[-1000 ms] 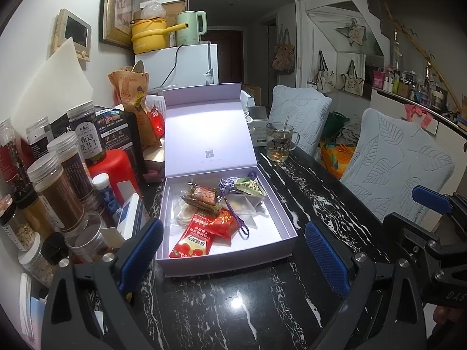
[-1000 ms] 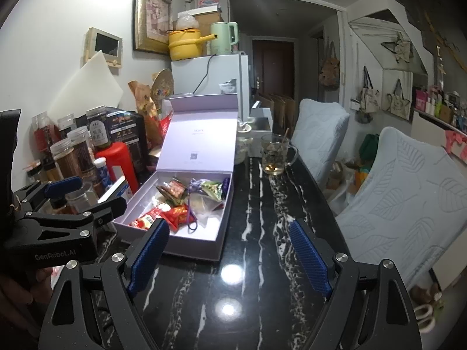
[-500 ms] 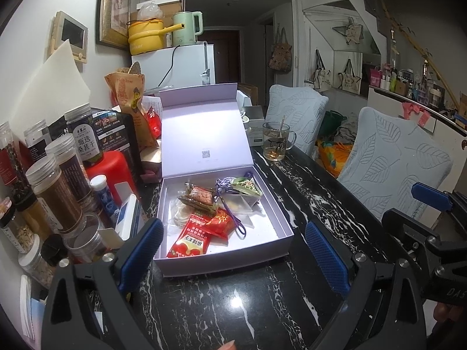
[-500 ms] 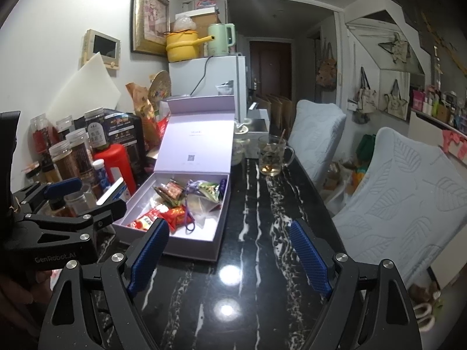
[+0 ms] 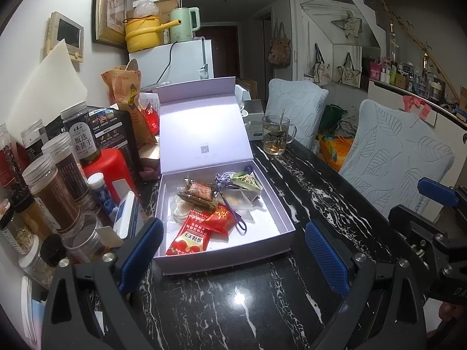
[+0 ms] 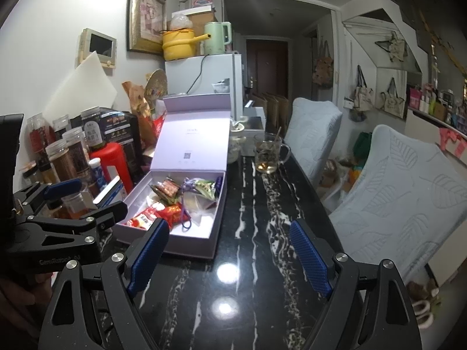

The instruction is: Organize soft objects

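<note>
Black marble table (image 5: pixel 306 180), box (image 5: pixel 281 218) snacks overlapping, jar labels unreadable

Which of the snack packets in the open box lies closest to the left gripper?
The long red packet with yellow lettering, at the box's front left corner. The smaller red packet sits just behind it; the brown and green packets lie further back.

Glossy black marble table (image 5: pixel 306 175), matt cardboard box (image 5: pixel 204 122).

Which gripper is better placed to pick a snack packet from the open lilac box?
Left. The left gripper, jaws open, faces the lilac cardboard box head-on, red snack packet nearest. The right gripper sits off beside the box.
</note>
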### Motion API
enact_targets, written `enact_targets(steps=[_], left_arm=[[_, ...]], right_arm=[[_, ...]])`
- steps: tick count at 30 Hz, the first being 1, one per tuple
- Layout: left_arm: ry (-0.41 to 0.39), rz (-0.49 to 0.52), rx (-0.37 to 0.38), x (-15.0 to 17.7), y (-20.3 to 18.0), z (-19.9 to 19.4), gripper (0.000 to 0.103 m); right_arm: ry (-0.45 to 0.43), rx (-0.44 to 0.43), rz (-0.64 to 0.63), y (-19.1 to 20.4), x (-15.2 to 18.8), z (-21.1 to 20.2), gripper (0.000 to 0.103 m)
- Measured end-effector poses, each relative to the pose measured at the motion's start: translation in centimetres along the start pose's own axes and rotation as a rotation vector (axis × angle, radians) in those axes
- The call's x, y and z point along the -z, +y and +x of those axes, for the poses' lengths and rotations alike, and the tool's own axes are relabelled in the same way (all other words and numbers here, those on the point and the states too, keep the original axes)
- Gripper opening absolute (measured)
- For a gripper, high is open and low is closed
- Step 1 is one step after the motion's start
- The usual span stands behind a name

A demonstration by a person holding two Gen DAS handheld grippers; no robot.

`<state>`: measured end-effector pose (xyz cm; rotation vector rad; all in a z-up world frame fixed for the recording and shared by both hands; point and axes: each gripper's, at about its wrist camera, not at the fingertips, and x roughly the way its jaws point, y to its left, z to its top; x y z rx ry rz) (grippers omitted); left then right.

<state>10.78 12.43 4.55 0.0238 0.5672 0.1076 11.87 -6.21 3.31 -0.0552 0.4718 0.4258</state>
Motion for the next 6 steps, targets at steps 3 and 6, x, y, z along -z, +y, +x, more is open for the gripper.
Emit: enact_targets(steps=[3,6], left_arm=[[0.002,-0.005,-0.005,0.15,0.15,0.15,0.099],[0.011,-0.007,0.005,0.31,0.30,0.28,0.099]], right_arm=[[0.005,0.002,0.005,0.00,0.07,0.14,0.086],[0.011,-0.001,0.009,0.02,0.12,0.34,0.086]])
